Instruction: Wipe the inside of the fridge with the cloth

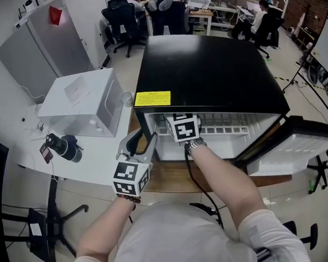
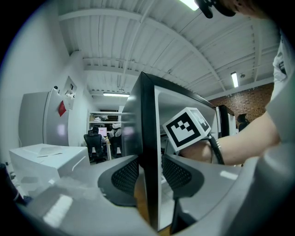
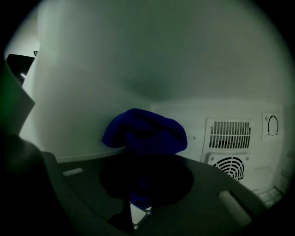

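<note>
Blue cloth (image 3: 145,133) fills my right claw (image 3: 140,193), whose jaws are closed partway on it, deep inside the black fridge (image 1: 204,69). The wad sits at the white back wall (image 3: 161,60), left of the vent grille (image 3: 229,134); I cannot tell whether it touches. My left claw (image 2: 150,175) is about half closed around the front edge of the fridge's side wall (image 2: 148,138), steadying it, I judge. Wiping looks under way. No streak shows what is done, so I reckon most of the interior and the open door (image 1: 299,146) remain. The cloth bulges forward out of my jaws toward the back wall, its long axis lying crosswise, a tail hanging down between the pads.
</note>
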Motion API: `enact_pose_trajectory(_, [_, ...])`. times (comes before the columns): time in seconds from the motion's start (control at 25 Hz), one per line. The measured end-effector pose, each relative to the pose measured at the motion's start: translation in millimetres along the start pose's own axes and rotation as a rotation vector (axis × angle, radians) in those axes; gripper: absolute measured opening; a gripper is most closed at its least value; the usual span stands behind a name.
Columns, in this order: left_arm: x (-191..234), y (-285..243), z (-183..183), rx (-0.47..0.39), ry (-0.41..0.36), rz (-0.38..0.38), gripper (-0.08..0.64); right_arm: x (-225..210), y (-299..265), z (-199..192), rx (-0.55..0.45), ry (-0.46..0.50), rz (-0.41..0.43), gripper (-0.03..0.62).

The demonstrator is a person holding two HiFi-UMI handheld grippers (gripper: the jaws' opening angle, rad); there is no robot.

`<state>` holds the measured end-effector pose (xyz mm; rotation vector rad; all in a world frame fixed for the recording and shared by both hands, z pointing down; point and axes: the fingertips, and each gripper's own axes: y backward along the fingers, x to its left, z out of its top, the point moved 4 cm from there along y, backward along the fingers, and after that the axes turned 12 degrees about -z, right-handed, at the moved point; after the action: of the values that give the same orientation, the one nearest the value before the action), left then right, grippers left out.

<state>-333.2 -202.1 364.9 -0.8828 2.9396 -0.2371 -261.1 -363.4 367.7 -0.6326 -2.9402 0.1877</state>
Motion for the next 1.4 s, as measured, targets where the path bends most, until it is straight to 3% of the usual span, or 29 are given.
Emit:
enact_pose_trajectory(0.64, [0.4, 1.0, -0.5, -0.008, -0.001, -0.007, 0.153, -47.8, 2.6, -2.0, 0.018, 0.021, -0.128, 0.066])
enact_pose_trajectory(1.4, [-0.9, -0.4, 0.2, -0.021, 0.023, 0.021, 0.156, -94.9, 19.2, -9.5, 0.041, 0.026, -0.211, 0.066])
